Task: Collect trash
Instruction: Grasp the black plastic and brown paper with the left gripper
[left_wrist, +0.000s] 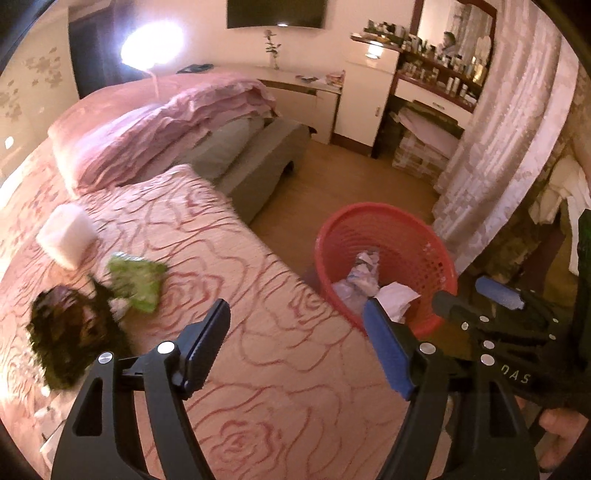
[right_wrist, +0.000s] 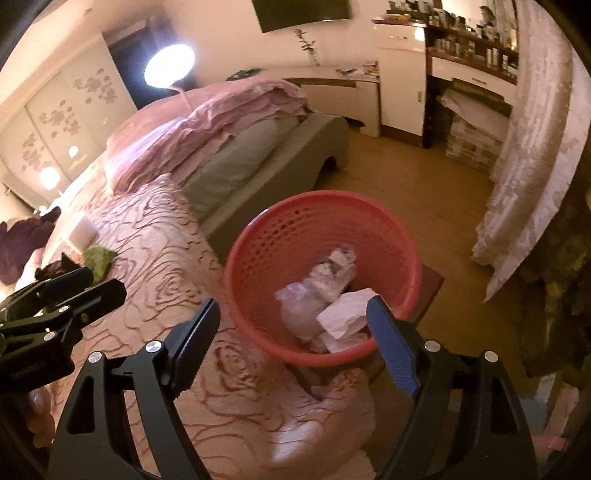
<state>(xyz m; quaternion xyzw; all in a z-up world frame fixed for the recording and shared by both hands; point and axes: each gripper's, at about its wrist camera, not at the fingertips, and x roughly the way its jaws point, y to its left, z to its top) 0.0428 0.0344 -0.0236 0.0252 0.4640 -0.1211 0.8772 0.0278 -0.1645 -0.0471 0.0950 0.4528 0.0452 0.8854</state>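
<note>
Now both tongs released w/ nothing between, left gripper (left_wrist: 295, 345) over rose-patterned pink bedspread (left_wrist: 258, 369), right gripper (right_wrist: 291, 341) above round red plastic mesh basket (right_wrist: 258, 240) w/ crumpled white paper (right_wrist: 343, 314), green crinkly wrapper (left_wrist: 138, 282) on bed.

Only one legible marking: pale letters "DAS" on the black body of the right hand-held gripper (left_wrist: 480, 295), seen from the left wrist view, near its screws at the frame's right edge. A faint printed word on the black body of the left hand-held gripper (right_wrist: 98, 284), seen from the right wrist view at the left edge; too blurred and small to read. Bottles and packages on the far shelves (left_wrist: 439, 64): labels too small to make out.
</note>
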